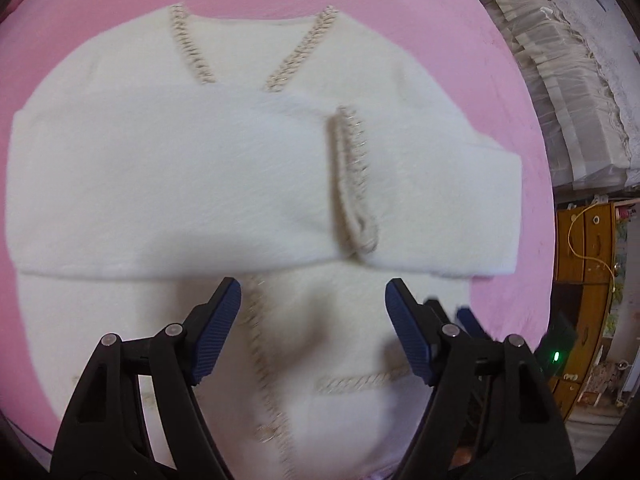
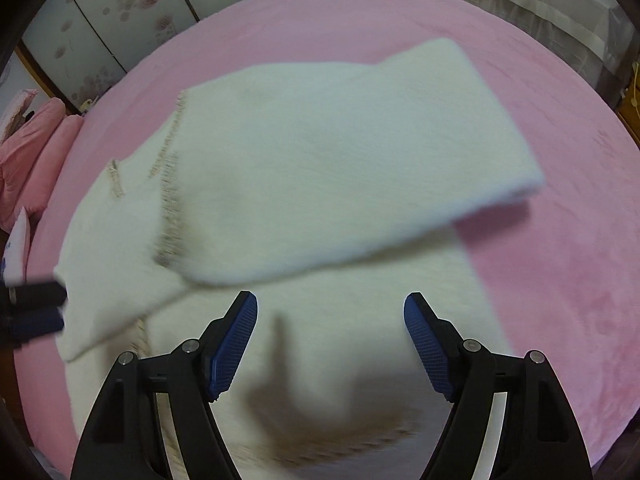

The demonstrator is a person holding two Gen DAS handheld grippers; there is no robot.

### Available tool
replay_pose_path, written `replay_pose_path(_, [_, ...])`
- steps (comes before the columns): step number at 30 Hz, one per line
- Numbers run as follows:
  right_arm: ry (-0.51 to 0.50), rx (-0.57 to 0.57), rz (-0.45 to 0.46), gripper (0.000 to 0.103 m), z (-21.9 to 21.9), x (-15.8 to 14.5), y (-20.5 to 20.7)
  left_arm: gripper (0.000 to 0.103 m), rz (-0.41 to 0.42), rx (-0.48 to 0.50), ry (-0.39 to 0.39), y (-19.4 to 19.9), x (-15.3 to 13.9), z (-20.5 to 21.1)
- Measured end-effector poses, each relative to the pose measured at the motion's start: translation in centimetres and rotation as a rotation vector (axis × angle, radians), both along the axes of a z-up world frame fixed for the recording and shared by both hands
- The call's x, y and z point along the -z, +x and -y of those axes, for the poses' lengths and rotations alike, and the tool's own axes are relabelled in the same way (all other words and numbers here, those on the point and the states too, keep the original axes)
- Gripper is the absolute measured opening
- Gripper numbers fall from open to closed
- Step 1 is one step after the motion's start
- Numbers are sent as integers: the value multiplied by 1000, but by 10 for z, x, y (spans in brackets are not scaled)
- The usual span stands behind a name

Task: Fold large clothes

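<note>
On the pink bedspread [image 1: 500, 92] your white cardigan [image 1: 208, 184] lies spread flat with both sleeves folded across its chest, and above its lower front you hold the left gripper [image 1: 313, 330] and the right gripper [image 2: 331, 344], both with jaws wide and nothing between them.
</note>
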State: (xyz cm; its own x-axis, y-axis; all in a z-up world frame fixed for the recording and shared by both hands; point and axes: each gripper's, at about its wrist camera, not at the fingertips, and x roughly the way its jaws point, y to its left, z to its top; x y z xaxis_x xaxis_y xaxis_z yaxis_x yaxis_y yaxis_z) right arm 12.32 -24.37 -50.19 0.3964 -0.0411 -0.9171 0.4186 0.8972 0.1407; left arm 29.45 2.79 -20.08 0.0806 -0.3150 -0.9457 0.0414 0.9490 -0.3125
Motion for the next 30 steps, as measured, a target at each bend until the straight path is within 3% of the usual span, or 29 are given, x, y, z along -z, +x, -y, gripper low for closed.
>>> replay_pose_path(7, [-12, 13, -27, 77, 61, 5, -26, 68, 17, 19, 68, 11, 20, 51])
replay_pose_path(10, [-50, 11, -8, 77, 77, 14, -15, 68, -42, 39, 43, 15, 41, 69])
replay_pose_path(12, [-91, -4, -19, 77, 88, 19, -13, 67, -87, 56, 103, 17, 57, 83])
replay_pose_path(14, [-109, -34, -10, 77, 95, 23, -8, 54, -78, 58, 153, 19, 65, 92])
replay_pose_path(16, [-135, -75, 5, 80, 97, 29, 5, 25, -48, 42, 207, 21, 68, 98])
replay_pose_path(18, [-159, -105, 21, 82, 98, 32, 13, 15, 5, 59, 245, 23, 64, 105])
replay_pose_path(23, [-226, -219, 71, 82, 89, 38, 39, 12, 90, 67, 218, 30, 35, 110])
replay_pose_path(27, [-208, -166, 81, 85, 95, 45, 57, 12, 239, 5, 24, 44, -27, 103])
replay_pose_path(30, [-213, -152, 90, 85, 100, 46, 61, 11, 384, 18, -28, 60, -81, 102])
